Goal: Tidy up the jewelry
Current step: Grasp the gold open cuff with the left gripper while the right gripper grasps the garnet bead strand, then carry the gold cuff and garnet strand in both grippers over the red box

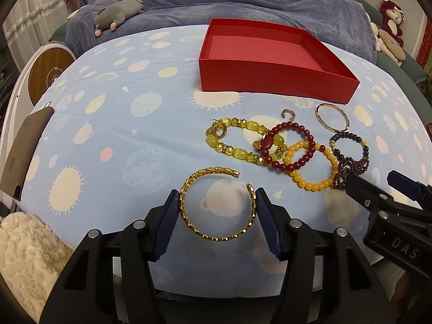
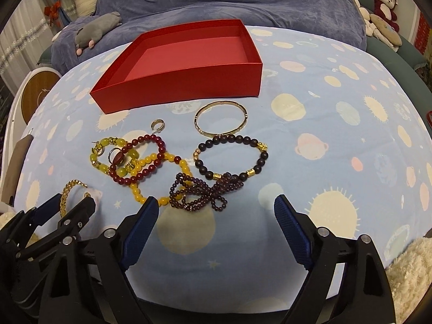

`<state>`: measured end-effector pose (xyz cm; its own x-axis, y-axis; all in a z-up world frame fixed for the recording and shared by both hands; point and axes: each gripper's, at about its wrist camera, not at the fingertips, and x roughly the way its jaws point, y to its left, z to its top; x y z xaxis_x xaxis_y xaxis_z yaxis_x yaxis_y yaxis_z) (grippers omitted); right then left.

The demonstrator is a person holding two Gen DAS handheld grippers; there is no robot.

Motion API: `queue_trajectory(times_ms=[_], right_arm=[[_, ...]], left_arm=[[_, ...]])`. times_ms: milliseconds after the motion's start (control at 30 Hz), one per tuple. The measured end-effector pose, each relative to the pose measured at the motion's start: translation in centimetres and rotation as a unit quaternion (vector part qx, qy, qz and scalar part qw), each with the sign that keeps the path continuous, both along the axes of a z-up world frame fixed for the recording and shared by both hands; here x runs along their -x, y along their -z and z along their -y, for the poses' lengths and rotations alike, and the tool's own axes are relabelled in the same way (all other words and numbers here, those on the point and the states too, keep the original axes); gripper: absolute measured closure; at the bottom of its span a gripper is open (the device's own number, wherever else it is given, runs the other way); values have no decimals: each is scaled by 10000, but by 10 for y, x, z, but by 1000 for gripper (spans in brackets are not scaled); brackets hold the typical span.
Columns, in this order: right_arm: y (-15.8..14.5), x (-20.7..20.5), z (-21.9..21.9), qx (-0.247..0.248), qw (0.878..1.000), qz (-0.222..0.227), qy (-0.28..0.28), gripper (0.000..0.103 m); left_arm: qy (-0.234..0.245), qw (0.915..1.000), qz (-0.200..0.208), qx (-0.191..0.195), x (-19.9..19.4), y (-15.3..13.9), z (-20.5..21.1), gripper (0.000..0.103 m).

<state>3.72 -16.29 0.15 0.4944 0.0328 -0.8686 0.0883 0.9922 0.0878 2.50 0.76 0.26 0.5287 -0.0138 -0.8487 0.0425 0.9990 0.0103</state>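
Left wrist view: my left gripper (image 1: 217,210) pinches the gold chain bangle (image 1: 216,208), both pads pressed on its sides over the counter (image 1: 113,140). To its right lie the tangled beaded bracelets (image 1: 286,151); the red box (image 1: 272,62) sits empty behind them. My right gripper (image 2: 216,216) stands spread, nothing between its pads, just short of the purple bead strand (image 2: 205,189).

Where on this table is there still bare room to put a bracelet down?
Inside the red box, which holds nothing. Also the cloth left of the gold cuff, and right of the dark bead bracelet. Crowded: the tangled bracelets before the box.
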Motion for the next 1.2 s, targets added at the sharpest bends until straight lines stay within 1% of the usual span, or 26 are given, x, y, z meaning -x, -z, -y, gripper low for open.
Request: queue_trajectory(times_ms=[67,200,233,300,333,367,400,433,467,533,567,633,767,833,1033,1200], right_arm=[[3,-5,-1,-32,10000,-36,23,31],[8,-11,-6,-29,10000,-75,-31,40],[9,-11,-8,-16,9999,-88,-48,44],[11,-12,-10,-19,9999,-93,-68,50],[11,-11,-11,-35,9999,-98,-86,56],[12,-12,-12,-26,9999,-108,-103,59],[12,-11,-12,-26,9999,-88,-114,59],[12,-10,-12,-31,9999,-66,-127,63],[12,-10,-12,-45,9999,-59,-142,70],[13,-9,-10,-103,9998,-65,-140,75],[13,-8,-8,-122,9998,-54,-124,81],[12,-6,-5,-182,9998,-42,-109,87],[10,-4,-1,-234,9997,-10,-119,94],[8,-3,0,-261,9996,17,-122,96],[1,7,4,-320,9993,100,-183,97],[-10,15,7,-373,9989,218,-206,97]], left_arm=[[-20,10000,-16,27,-1,1,-2,48],[-43,10000,-45,54,-2,3,-4,48],[-50,10000,-54,60,-2,4,-5,48],[-74,9999,-68,77,-3,4,-6,48],[-85,9999,-75,87,-4,5,-7,48],[-96,9999,-80,88,-4,5,-7,48],[-99,9999,-86,97,-4,6,-7,48],[-102,9998,-95,102,-4,6,-7,48],[-107,9998,-105,103,-5,7,-8,48],[-119,9998,-123,116,-4,8,-8,48],[-123,9998,-126,118,-4,8,-8,48],[-112,9998,-117,108,-4,8,-7,48],[-103,9999,-106,88,-3,8,-6,48],[-106,9999,-102,84,-2,8,-6,48],[-102,9999,-56,66,-1,6,-5,48],[-76,10000,-9,39,2,2,-4,48]])
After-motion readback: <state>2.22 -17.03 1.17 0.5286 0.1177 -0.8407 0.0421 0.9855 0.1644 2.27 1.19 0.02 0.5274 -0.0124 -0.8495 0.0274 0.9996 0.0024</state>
